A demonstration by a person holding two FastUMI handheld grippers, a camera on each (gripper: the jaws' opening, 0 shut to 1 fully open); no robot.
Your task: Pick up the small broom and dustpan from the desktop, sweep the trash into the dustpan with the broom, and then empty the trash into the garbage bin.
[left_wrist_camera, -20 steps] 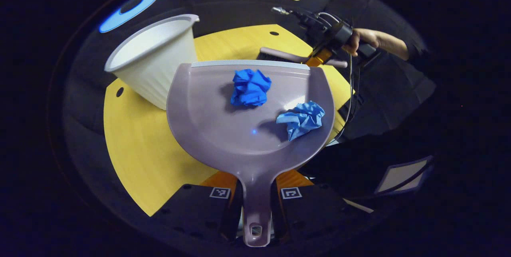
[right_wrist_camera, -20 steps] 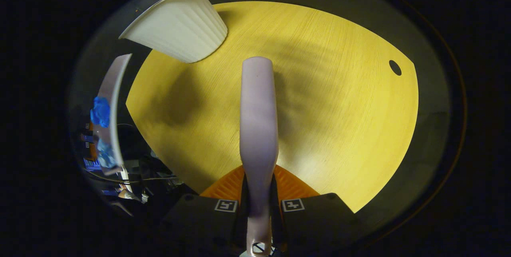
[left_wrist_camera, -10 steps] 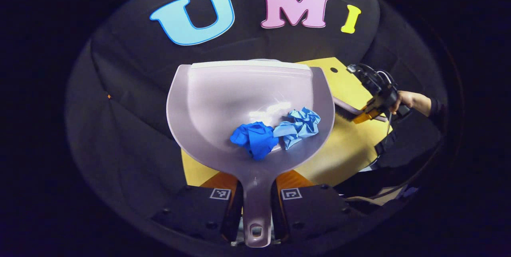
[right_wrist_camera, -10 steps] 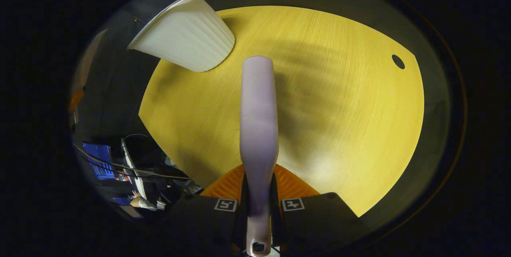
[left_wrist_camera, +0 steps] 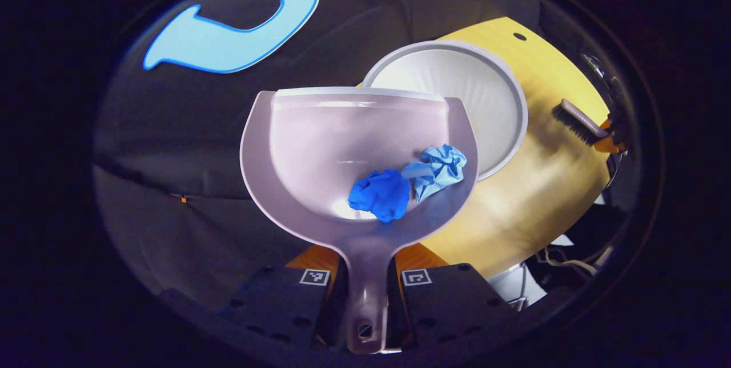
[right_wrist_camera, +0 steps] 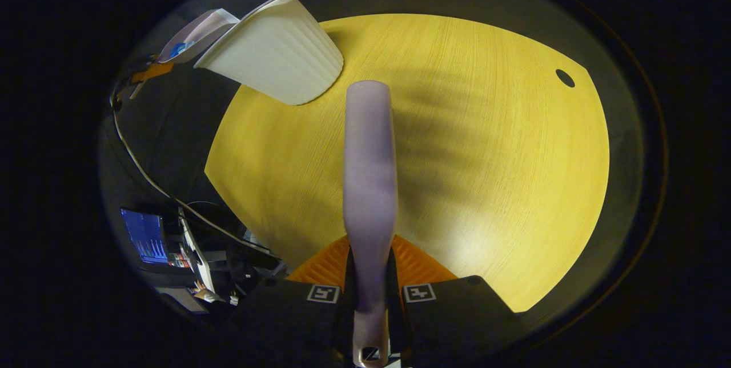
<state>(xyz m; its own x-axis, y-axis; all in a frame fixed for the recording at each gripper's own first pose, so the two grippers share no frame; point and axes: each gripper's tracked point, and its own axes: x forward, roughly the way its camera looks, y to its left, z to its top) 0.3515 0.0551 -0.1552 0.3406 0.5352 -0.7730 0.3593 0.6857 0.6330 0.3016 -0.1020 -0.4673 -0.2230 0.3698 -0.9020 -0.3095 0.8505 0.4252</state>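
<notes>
My left gripper [left_wrist_camera: 365, 276] is shut on the handle of the grey dustpan [left_wrist_camera: 320, 151], held up in the air. A dark blue crumpled wad [left_wrist_camera: 381, 195] and a light blue crumpled wad [left_wrist_camera: 440, 168] lie near the pan's back right corner. Past the pan's front lip opens the white garbage bin [left_wrist_camera: 457, 85], seen from above. My right gripper [right_wrist_camera: 370, 291] is shut on the grey broom handle [right_wrist_camera: 368, 174] over the yellow desktop [right_wrist_camera: 485, 156]. The broom's bristles [left_wrist_camera: 574, 122] show at the right of the left gripper view. The dustpan [right_wrist_camera: 194, 34] peeks above the bin [right_wrist_camera: 274, 54] in the right gripper view.
The yellow desktop [left_wrist_camera: 542, 174] has a small round hole [right_wrist_camera: 565, 78] near its far edge. Cables and a lit screen [right_wrist_camera: 145, 236] lie below the desk's left edge in the right gripper view.
The dustpan has risen and swung over beside the bin's mouth; both wads slid from the pan's middle toward its back. The broom has barely moved.
</notes>
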